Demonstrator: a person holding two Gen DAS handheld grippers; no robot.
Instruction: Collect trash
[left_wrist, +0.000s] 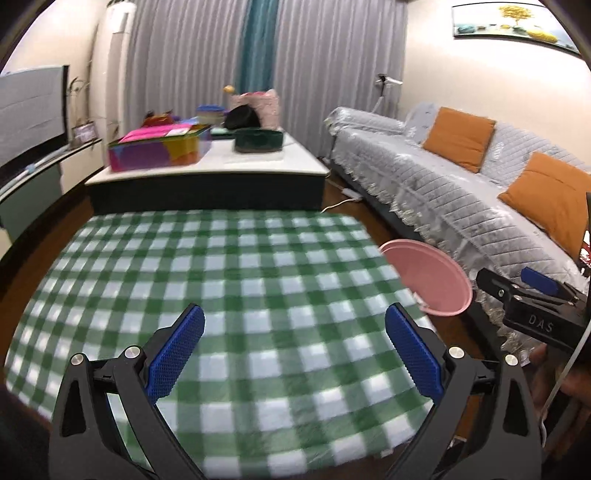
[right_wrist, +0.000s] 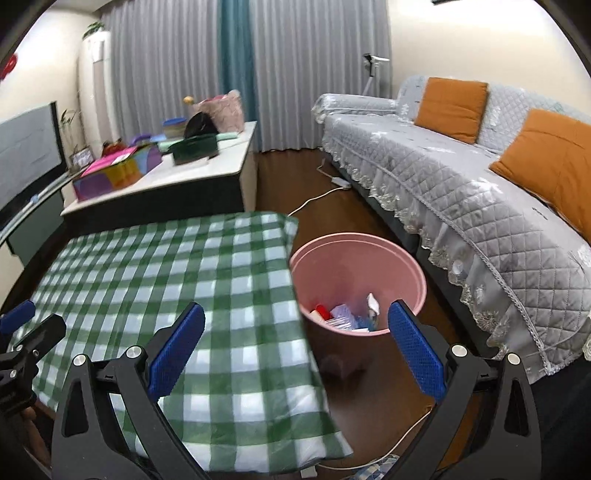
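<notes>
Both the left gripper (left_wrist: 294, 347) and the right gripper (right_wrist: 296, 347) are held spread, empty. Trash (right_wrist: 345, 314), judged light and crumpled, is seen inside the pink bin (right_wrist: 413, 266) at frame centre; loose edges are best pinched.

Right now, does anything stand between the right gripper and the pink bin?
Nothing visible does. The right gripper is open and empty, and the pink bin sits on the floor just ahead, beside the checked table. The trash lies inside.

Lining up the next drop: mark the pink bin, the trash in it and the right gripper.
Pink bin (right_wrist: 402, 258), right wrist view, far inner wall.
Trash (right_wrist: 343, 314), right wrist view, middle of the pile on the bin's bottom.
Right gripper (right_wrist: 295, 350), right wrist view, midway between its open fingertips.
</notes>
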